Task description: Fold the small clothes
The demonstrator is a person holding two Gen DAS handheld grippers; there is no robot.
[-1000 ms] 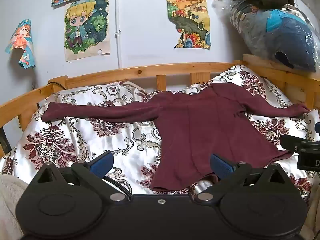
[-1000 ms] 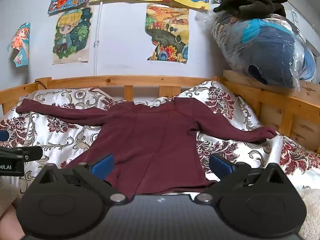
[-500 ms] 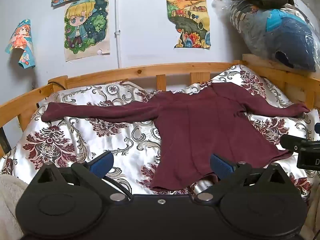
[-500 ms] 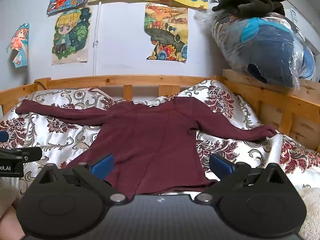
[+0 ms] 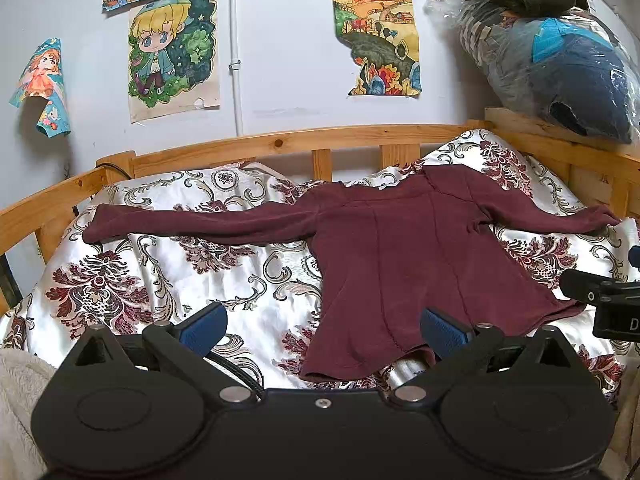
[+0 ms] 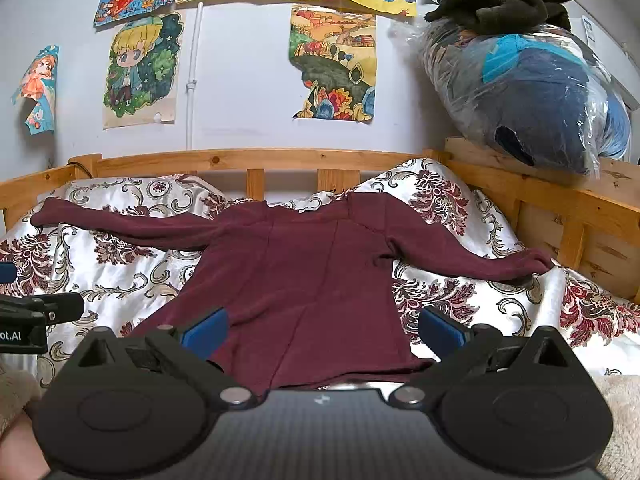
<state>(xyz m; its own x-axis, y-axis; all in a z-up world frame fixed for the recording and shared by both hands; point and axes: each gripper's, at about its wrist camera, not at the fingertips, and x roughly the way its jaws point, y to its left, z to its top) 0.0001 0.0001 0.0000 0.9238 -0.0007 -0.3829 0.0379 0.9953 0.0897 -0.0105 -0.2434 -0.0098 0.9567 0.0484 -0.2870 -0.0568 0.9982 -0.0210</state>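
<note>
A small maroon long-sleeved top [image 5: 404, 264] lies flat on the floral bedspread [image 5: 132, 280], both sleeves spread out sideways, hem toward me. It also shows in the right wrist view [image 6: 308, 280]. My left gripper [image 5: 324, 330] is open and empty, hovering just before the hem's left corner. My right gripper [image 6: 324, 330] is open and empty, just before the hem's middle. Each gripper's tip shows at the edge of the other's view.
A wooden bed rail [image 5: 280, 146] runs along the back and right side [image 6: 560, 204]. A plastic-wrapped bundle [image 6: 532, 92] with dark cloth on top sits on the right ledge. Posters hang on the wall. Fluffy beige fabric [image 6: 620, 420] lies at the near edge.
</note>
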